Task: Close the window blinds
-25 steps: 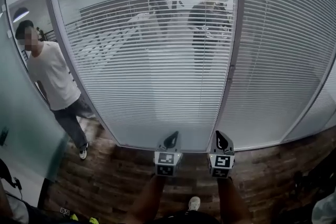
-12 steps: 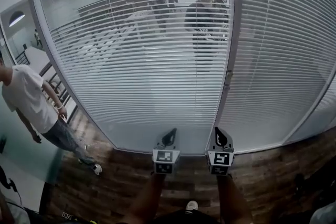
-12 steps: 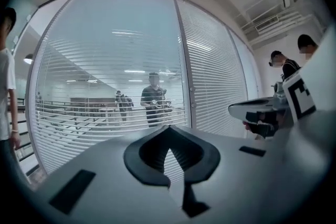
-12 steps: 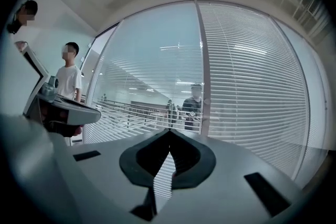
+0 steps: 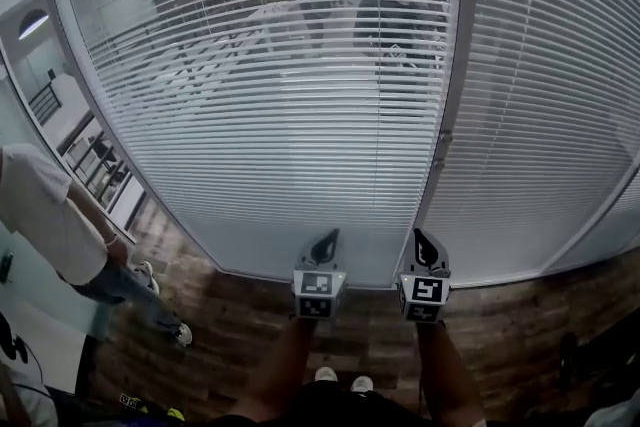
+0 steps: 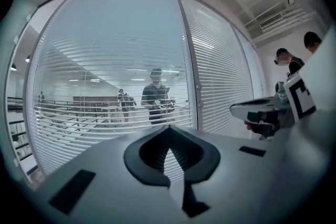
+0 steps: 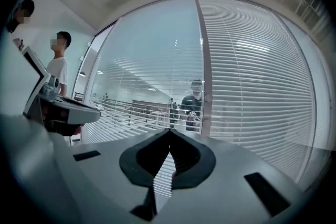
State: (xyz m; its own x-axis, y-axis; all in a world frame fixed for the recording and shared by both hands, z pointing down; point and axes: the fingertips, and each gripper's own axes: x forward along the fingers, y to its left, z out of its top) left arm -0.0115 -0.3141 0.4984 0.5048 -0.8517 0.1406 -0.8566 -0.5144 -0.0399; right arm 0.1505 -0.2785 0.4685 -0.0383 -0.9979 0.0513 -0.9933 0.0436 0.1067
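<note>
Window blinds [image 5: 280, 115]: hung across the glazed wall ahead, on both sides of the upright frame post [image 5: 447, 115]; left panel's slats tilted open, with figures visible between them. Wooden floor [image 5: 240, 315] below. Person in white shirt [image 5: 45, 215], beside the glass a second ago, now at the far-left edge and partly cut off. Left gripper [image 5: 328, 237] and right gripper [image 5: 420, 237] side by side, short of the blinds as before. Jaws of both closed tip to tip, holding nothing
</note>
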